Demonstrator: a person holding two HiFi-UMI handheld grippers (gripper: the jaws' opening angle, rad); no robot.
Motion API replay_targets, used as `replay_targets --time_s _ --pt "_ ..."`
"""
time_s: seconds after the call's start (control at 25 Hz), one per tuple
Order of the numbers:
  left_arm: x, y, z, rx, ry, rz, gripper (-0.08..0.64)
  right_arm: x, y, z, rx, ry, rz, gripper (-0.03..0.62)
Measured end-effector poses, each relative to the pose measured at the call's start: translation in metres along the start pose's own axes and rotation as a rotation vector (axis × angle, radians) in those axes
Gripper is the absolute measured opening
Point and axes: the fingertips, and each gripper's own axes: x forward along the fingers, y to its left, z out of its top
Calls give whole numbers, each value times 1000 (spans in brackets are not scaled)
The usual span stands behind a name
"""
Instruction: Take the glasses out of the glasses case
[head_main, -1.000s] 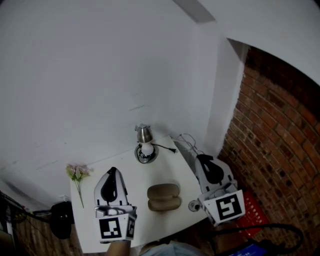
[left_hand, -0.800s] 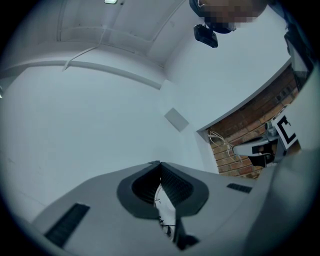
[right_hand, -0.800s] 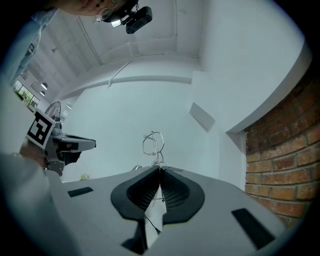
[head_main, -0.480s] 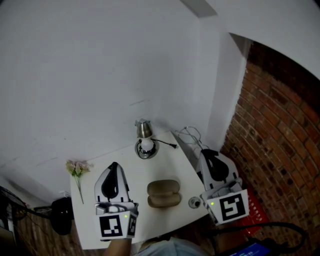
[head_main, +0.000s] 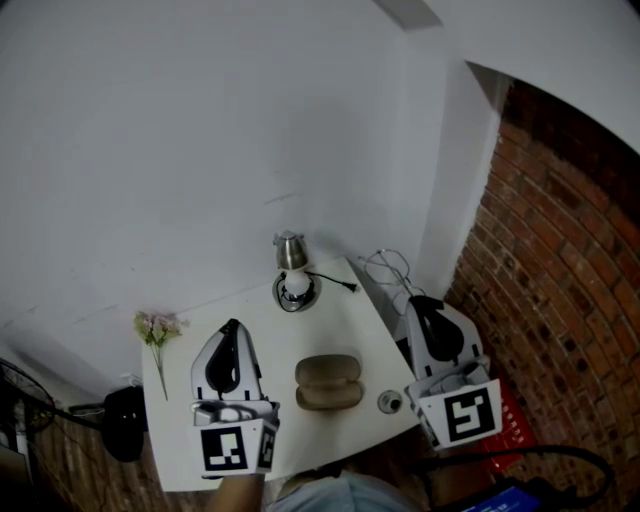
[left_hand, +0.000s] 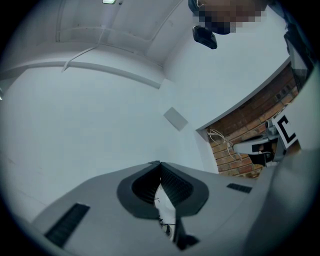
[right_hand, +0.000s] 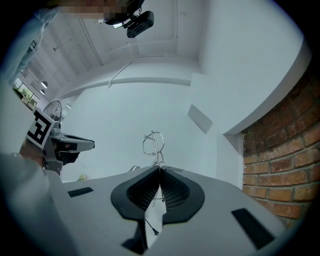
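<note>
The brown glasses case (head_main: 327, 381) lies closed on the small white table (head_main: 330, 320), its seam running across it; no glasses show. My left gripper (head_main: 231, 325) hovers over the table's left half, to the left of the case, jaws shut and empty, tips meeting (left_hand: 160, 163). My right gripper (head_main: 416, 301) hangs beyond the table's right edge, to the right of the case, and its jaws are also shut (right_hand: 160, 169). Neither gripper touches the case.
A small lamp (head_main: 292, 278) with a black cable stands at the table's back edge. Pink flowers (head_main: 156, 327) lie at the left edge. A small round metal item (head_main: 389, 402) sits right of the case. Wire loops (right_hand: 152, 142) stick up beyond my right gripper, by a brick wall (head_main: 560, 300).
Both grippers keep their places beside the case and stay shut. Only the head view has shifted slightly.
</note>
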Motion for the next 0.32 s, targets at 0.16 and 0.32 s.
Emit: replay_targets --time_s 0.16,0.32 --pt "-1 -3 0 0 4 1 6 -2 -2 1 -4 -9 1 26" --pt "0 -1 0 6 -1 6 6 0 -2 0 -7 -9 0 26"
